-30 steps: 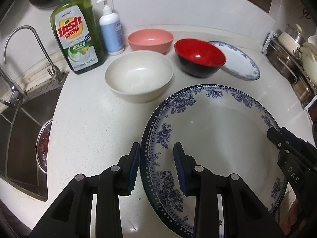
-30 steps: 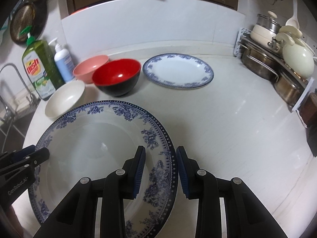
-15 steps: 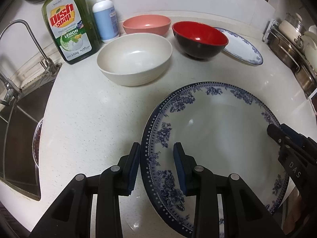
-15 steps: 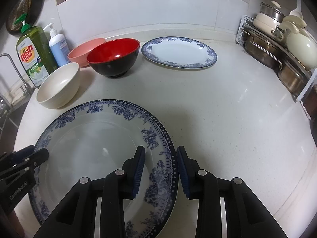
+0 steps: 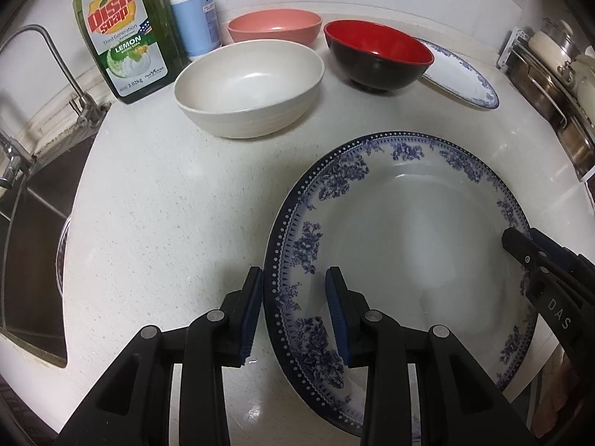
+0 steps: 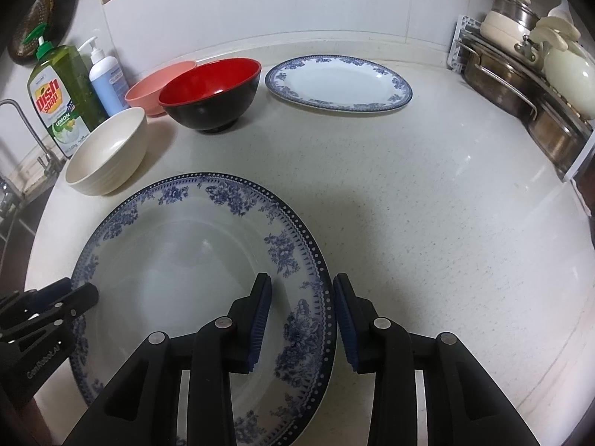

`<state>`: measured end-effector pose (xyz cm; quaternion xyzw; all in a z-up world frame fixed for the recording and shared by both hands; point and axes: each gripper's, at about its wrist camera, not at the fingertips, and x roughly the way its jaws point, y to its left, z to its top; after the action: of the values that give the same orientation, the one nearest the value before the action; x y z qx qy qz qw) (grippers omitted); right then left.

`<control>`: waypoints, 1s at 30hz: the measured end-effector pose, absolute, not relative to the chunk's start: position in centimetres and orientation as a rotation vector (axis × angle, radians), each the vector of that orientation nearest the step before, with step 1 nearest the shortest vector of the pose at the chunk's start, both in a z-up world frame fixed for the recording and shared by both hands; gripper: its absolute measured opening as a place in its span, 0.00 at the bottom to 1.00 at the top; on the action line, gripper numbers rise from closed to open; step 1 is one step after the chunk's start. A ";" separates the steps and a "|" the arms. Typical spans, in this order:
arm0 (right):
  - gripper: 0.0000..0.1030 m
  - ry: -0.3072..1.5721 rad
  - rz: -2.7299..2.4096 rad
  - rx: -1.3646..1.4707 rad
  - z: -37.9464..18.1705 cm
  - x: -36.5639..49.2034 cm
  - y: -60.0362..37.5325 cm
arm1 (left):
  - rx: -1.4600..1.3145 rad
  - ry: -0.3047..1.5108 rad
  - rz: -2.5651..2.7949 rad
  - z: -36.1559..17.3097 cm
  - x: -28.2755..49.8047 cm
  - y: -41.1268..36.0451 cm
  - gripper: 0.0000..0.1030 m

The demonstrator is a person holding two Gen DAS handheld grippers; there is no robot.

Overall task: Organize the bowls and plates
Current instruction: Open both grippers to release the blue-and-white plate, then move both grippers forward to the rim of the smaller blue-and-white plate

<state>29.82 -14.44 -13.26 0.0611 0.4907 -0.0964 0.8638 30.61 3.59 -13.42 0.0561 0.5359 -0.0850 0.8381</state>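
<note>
Down on the near part of the counter sat the big blue-and-white plate, with a claw on each side of its rim. The left claw straddled the plate's left edge, one pad outside and one over the flowered border; whether the pads truly pinched the rim I could not tell. The right claw straddled the right edge, and its jaws were opening, a small gap showing between the outer pad and the rim.

That plate looked like glazed china: stiff, fairly heavy for its width, slick under rubber pads, and quick to chip if knocked. My read was that the rim was the only place to take it, at opposite sides so the weight balanced, and kept level.

Farther back stood the cream bowl, the pink bowl and the red-and-black bowl, close together. To their right lay a smaller blue plate, the likely spot for stacking. Bowls like those seemed lighter, best gripped by the wall at the lip.
</note>
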 end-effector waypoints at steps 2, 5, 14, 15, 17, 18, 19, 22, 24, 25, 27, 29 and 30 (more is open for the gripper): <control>0.36 1.033 -0.200 0.124 -13.3 29.9 -14.4 | 0.122 1.128 -0.174 -13.4 30.6 3.6 0.34; 0.36 1.038 -0.196 0.121 -13.4 30.0 -14.5 | 0.119 1.115 -0.154 -13.1 30.7 3.7 0.43; 0.66 0.993 -0.252 0.065 -11.3 29.7 -14.4 | 0.113 1.036 -0.119 -10.5 30.5 4.0 0.61; 0.68 0.985 -0.253 0.063 -11.0 29.6 -14.4 | 0.117 1.029 -0.118 -10.2 30.6 3.9 0.64; 0.71 0.970 -0.250 0.067 -10.3 29.6 -14.6 | 0.120 1.005 -0.123 -9.1 30.7 3.7 0.68; 0.72 0.963 -0.250 0.074 -9.9 29.6 -14.7 | 0.118 1.000 -0.127 -8.8 30.8 3.6 0.69; 0.73 0.962 -0.256 0.081 -9.6 29.6 -14.8 | 0.116 0.991 -0.136 -8.3 31.0 3.4 0.70; 0.73 0.973 -0.277 0.086 -9.1 29.9 -15.3 | 0.134 0.966 -0.147 -7.4 31.6 2.7 0.73; 0.73 0.960 -0.260 0.099 -8.6 30.0 -15.7 | 0.141 0.958 -0.166 -7.1 32.0 2.2 0.73; 0.73 0.954 -0.252 0.108 -8.5 30.0 -15.9 | 0.141 0.953 -0.182 -6.8 32.2 1.7 0.73; 0.73 0.923 -0.232 0.135 -7.8 30.1 -16.5 | 0.141 0.948 -0.215 -6.2 32.8 0.7 0.73; 0.73 0.911 -0.229 0.143 -7.4 30.5 -17.1 | 0.143 0.945 -0.249 -5.7 33.3 -0.2 0.73; 0.73 0.907 -0.228 0.152 -7.2 30.7 -17.5 | 0.147 0.943 -0.263 -5.4 33.7 -0.8 0.73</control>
<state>30.72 -17.50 -7.19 0.0730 0.4366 -0.1097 0.8900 33.65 -0.76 -5.41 0.0703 0.4523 -0.1261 0.8801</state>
